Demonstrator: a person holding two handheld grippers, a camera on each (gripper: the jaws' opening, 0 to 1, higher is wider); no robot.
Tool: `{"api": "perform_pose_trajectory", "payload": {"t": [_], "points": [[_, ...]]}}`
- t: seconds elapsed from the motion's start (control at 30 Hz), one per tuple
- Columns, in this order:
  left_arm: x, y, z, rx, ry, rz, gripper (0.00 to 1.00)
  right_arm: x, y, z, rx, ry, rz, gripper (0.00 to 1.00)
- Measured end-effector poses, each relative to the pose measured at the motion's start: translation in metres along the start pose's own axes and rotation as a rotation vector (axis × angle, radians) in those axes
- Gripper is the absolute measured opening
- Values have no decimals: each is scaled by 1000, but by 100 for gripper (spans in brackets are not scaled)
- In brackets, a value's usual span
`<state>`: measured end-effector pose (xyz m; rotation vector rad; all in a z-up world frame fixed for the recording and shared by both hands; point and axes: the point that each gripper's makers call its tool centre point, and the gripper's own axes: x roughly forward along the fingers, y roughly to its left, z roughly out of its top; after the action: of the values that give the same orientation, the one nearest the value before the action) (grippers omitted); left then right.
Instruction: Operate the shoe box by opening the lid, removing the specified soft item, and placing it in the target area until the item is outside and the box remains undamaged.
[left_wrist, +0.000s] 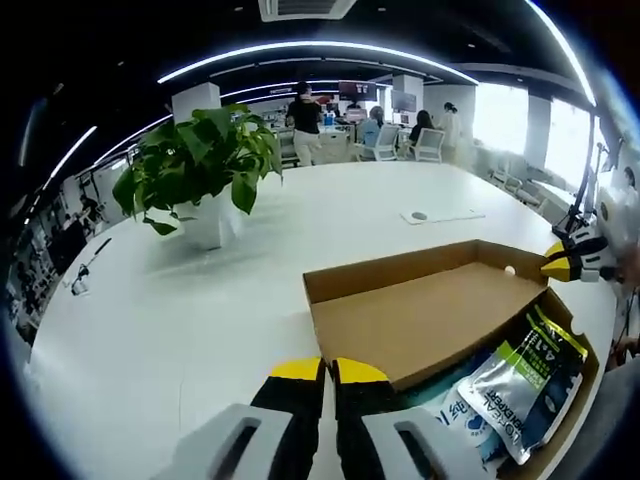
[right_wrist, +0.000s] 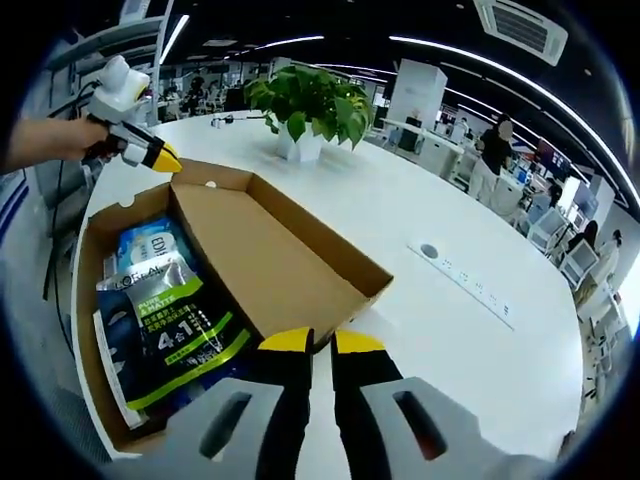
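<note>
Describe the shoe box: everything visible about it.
The shoe box is plain brown cardboard, lying open on the white table. Its hinged lid is folded back and slopes up toward its rim. Inside lie soft plastic pouches, silver, blue and green, one printed "4 in 1". A gripper's yellow tip sits at one lid corner; contact is unclear.

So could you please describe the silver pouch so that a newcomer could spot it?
On the white table lies an open cardboard box. Inside it, the silver pouch lies on top of blue packets, and it alone carries a green band reading "4 in 1".
</note>
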<state>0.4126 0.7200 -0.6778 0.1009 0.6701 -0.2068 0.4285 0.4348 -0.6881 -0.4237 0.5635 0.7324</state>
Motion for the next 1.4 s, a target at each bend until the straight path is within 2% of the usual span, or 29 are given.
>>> {"api": "perform_pose_trajectory", "payload": {"t": [0.07,0.3,0.47,0.73,0.87,0.93,1.07,1.4], "points": [[-1,0,0,0,2,4,3,-2,-1,0,40,-1,6,6],[-3,-1,-8,6,33,11,8,-8,0,-5,79,11,21,8],[-16,1,-8,-19,34,28,13,-18,4,-5,125,2,35,12],[-33,-4,-15,-16,33,26,17,-35,14,-5,111,-3,64,17],[-46,-14,-17,-8,25,20,18,-40,19,-5,111,-3,82,19],[-51,-21,-15,-30,6,2,19,-42,23,-6,103,-1,95,20],[-58,-39,-19,-26,11,-29,20,-45,27,-8,89,8,114,22],[-61,-83,-45,-78,92,-165,21,-55,36,-11,88,16,147,27]]}}
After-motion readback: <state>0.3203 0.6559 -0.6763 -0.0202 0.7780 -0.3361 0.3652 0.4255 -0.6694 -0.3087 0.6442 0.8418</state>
